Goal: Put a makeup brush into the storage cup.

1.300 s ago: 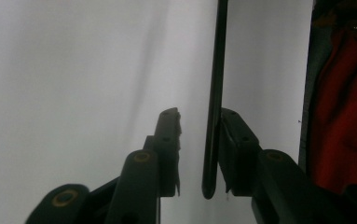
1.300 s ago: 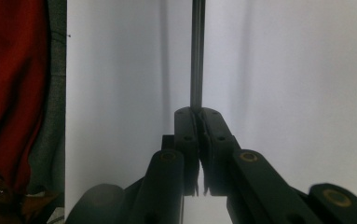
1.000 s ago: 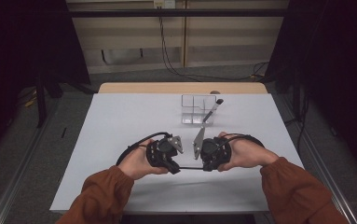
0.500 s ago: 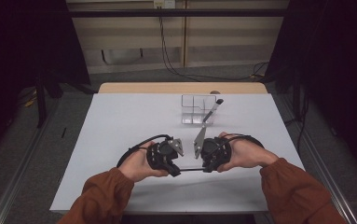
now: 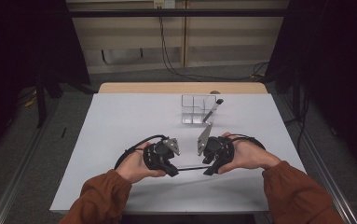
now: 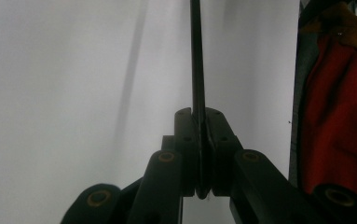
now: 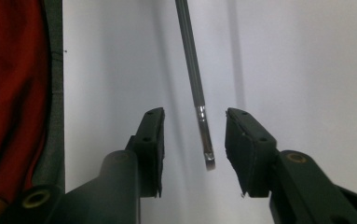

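Observation:
My two grippers face each other low over the white table [image 5: 120,121], near its front edge. A thin dark rod [image 5: 188,168] runs level between them. The left gripper [image 5: 174,171] is shut on one end of it; in the left gripper view the pads [image 6: 185,140] press the rod [image 6: 197,56] from both sides. The rod's silvery far end [image 7: 204,135] lies between the jaws of the right gripper [image 7: 194,135], which have just been opening. Their pads [image 7: 154,135] stand clear of it on both sides. The right gripper [image 5: 209,170] is open.
A clear divided box [image 5: 195,109] stands at the middle back of the table, with a black-handled tool [image 5: 212,111] leaning out of its right side. Red sleeves [image 5: 292,191] come in from the front edge. Dark floor surrounds the table.

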The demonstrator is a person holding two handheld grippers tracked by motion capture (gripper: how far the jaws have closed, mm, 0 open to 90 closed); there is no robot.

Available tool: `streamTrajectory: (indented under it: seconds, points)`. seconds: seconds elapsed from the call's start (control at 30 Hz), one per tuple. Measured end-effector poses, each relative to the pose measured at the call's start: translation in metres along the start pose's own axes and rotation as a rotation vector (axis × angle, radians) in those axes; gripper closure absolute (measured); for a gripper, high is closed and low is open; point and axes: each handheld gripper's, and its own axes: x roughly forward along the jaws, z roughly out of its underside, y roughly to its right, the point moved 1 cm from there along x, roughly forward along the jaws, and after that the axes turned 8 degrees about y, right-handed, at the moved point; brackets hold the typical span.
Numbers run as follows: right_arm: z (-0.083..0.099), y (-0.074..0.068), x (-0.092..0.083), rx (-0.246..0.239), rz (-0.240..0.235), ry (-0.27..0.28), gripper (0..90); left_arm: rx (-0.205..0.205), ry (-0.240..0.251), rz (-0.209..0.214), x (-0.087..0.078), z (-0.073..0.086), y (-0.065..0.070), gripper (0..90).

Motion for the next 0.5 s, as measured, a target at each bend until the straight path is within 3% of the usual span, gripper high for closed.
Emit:
streamTrajectory:
  seconds: [0.4,0.5]
  points:
    - [0.017,-0.001,-0.005,0.084,0.035,0.039,35.2,-0.019,0.019,-0.015,-0.007,0.008,-0.003,85.1]
    - [0.022,-0.002,-0.006,0.094,0.046,0.056,32.5,-0.043,0.054,-0.020,-0.009,0.013,-0.002,85.1]
